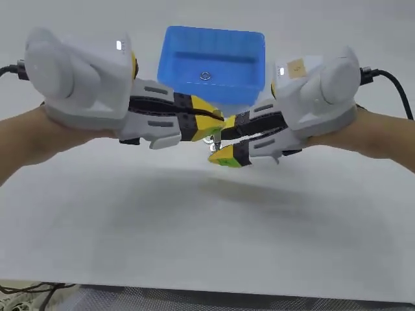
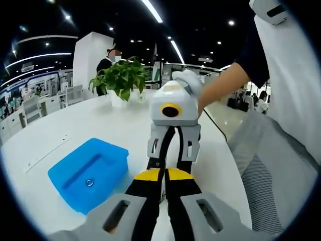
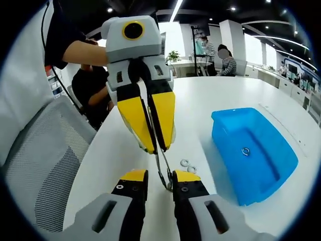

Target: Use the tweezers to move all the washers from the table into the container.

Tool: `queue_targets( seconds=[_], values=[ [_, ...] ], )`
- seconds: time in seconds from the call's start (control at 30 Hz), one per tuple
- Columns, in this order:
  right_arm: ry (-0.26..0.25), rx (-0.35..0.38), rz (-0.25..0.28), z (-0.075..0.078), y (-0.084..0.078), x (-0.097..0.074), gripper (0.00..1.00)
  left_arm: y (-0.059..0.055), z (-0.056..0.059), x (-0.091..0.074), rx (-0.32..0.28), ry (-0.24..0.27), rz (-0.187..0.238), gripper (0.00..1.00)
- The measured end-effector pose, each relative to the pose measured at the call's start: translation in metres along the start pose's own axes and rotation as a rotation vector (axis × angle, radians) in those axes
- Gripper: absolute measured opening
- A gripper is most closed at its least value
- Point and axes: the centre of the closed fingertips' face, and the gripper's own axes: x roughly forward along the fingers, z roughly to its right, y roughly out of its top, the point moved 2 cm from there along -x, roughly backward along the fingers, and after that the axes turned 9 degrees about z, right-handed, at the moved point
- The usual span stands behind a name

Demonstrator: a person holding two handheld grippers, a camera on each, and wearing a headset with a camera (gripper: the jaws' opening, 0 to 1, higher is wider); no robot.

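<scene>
left gripper [image 3: 159, 146] clamped on tweezers [image 3: 161, 168]; right gripper [image 3: 160, 176] jaws apart, straddling them. Two washers [image 3: 185, 162] just beside container [image 3: 228, 114], one inside. We'd close right squarely mid-leg before left releases.

On my feed the left gripper [image 1: 217, 121] has a bulky white-and-grey shell with a rounded rear, a small white light [image 1: 119, 45] on top, black jaw arms and yellow tips. The right gripper [image 1: 224, 139] matches it, with a tan sticker [image 1: 296, 68] on its shell and a green patch [image 1: 224, 162] on one yellow tip. A black cable [image 1: 395, 87] leaves the back of each. In both gripper views the jaws widen into grey slotted plates [image 2: 118, 216]. I also see a dark short sleeve [image 2: 253, 55] beside white clothing [image 2: 291, 90].
</scene>
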Motion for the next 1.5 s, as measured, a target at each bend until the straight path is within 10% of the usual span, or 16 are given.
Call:
queue_targets(
  seconds=[0.6,0.93,1.5],
  values=[
    [0.013,-0.108,-0.04,0.002,0.001,-0.003,0.09,0.001,0.005,0.005,0.013,0.01,-0.04,0.07],
    [0.006,-0.136,-0.033,0.001,0.002,0.001,0.09,0.001,0.012,0.002,-0.003,0.01,-0.052,0.24],
    [-0.031,-0.133,0.045,-0.003,0.034,-0.015,0.09,0.019,0.01,-0.045,-0.097,0.18,0.105,0.76]
  ],
)
